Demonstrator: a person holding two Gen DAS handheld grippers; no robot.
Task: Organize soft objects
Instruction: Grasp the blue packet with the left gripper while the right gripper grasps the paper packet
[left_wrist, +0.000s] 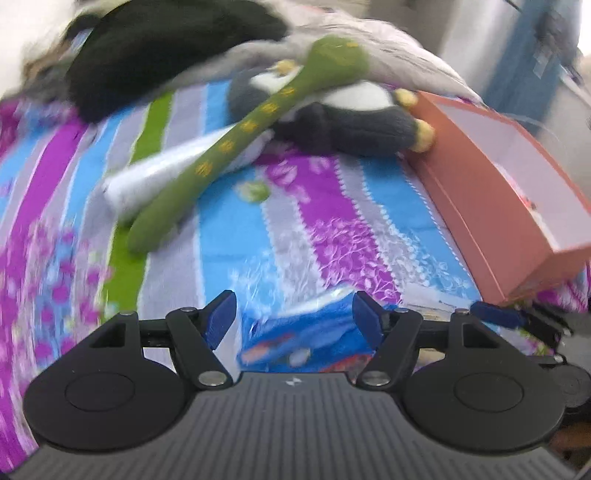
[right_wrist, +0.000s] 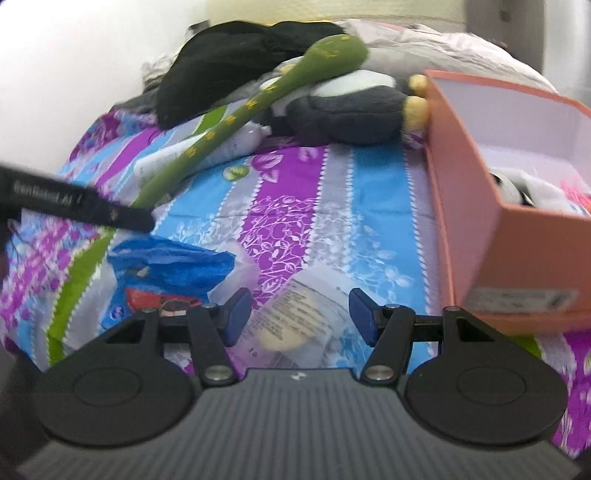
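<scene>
- Left gripper (left_wrist: 293, 320): jaws spread wide and gripping nothing, right above a blue snack packet (left_wrist: 303, 336) on the striped bedspread (left_wrist: 236, 251).
- Right gripper (right_wrist: 300, 313): likewise spread and empty, over a clear wrapped packet (right_wrist: 295, 317).
- The green plush snake (left_wrist: 236, 140) lies far ahead, its long axis running near-left to far-right across the penguin plush (left_wrist: 354, 118).
- The orange box (right_wrist: 469, 206) sits right (already holding a plush), so the right gripper looks nearer it.

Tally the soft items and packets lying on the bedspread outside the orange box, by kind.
Plush toys: 2, green snake and penguin
Black garment: 1
White tube: 1
Blue snack packet: 1
Clear packet with a label: 1
Total: 6
Not counted: a black-and-white plush inside the orange box.
</scene>
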